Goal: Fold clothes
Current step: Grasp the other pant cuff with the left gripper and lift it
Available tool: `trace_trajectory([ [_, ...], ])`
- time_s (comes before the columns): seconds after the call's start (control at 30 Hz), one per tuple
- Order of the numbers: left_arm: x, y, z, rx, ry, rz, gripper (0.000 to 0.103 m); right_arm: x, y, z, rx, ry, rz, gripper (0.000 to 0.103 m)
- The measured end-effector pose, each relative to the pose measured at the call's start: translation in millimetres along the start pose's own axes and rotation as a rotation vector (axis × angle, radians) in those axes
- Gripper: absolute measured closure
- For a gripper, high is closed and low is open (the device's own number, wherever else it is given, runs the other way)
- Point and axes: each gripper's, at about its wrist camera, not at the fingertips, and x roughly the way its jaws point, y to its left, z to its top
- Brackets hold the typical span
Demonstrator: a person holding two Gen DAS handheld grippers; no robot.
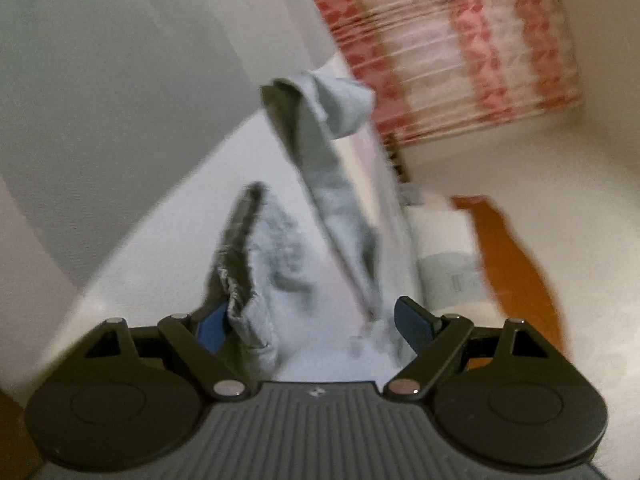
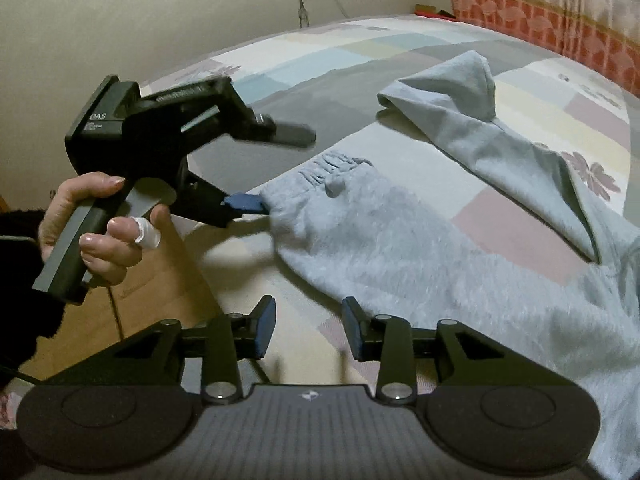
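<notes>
A pale blue fleece garment lies spread on the bed, one sleeve stretched toward the far side. In the right wrist view my left gripper, held in a hand, has its blue pads at the garment's gathered cuff edge. In the left wrist view my left gripper has its jaws wide apart with the garment bunched between them; cloth touches the left pad. My right gripper is open and empty, just in front of the garment's near edge.
The bed has a pastel patchwork cover with flower prints. A red-patterned curtain hangs at the far right, a beige wall with cables at the back. Brown floor lies left of the bed.
</notes>
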Motion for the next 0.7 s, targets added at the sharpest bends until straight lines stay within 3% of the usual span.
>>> trace_trajectory([
  [0.07, 6.6, 3.6, -1.2, -0.006, 0.01, -0.006, 0.018, -3.3, 0.8, -3.8, 0.008, -0.001, 0.0, 0.06],
  [0.1, 9.5, 4.3, 0.4, 0.001, 0.013, 0.004, 0.025, -4.7, 1.1, -5.5, 0.011, -0.001, -0.001, 0.059],
  [0.23, 15.1, 3.2, 15.4, 0.012, -0.017, 0.058, 0.026, -8.3, -1.4, -10.9, 0.026, -0.002, -0.014, 0.059],
  [0.37, 26.1, -10.9, 22.6, 0.064, 0.032, 0.154, 0.028, -14.8, -3.4, -14.8, 0.04, -0.015, -0.029, 0.058],
  [0.47, 30.2, -15.1, 16.4, 0.132, 0.062, 0.169, 0.029, -18.4, -4.4, -18.2, 0.048, -0.021, -0.037, 0.058],
  [0.5, 30.4, -13.0, 18.3, 0.13, 0.051, 0.169, 0.033, -19.0, -5.2, -19.1, 0.052, -0.021, -0.04, 0.058],
  [0.57, 31.1, -6.1, 25.0, 0.105, 0.024, 0.191, 0.053, -18.7, -6.9, -22.3, 0.064, -0.017, -0.041, 0.058],
  [0.6, 31.6, -2.2, 27.2, 0.101, 0.014, 0.212, 0.073, -18.3, -7.1, -23.5, 0.066, -0.015, -0.045, 0.058],
  [0.63, 28.0, -3.0, 28.5, 0.106, 0.001, 0.224, 0.087, -18.1, -7.3, -24.7, 0.067, -0.013, -0.048, 0.058],
  [0.7, 16.6, -9.3, 30.0, 0.123, -0.029, 0.238, 0.088, -20.2, -6.3, -26.9, 0.066, -0.02, -0.057, 0.058],
])
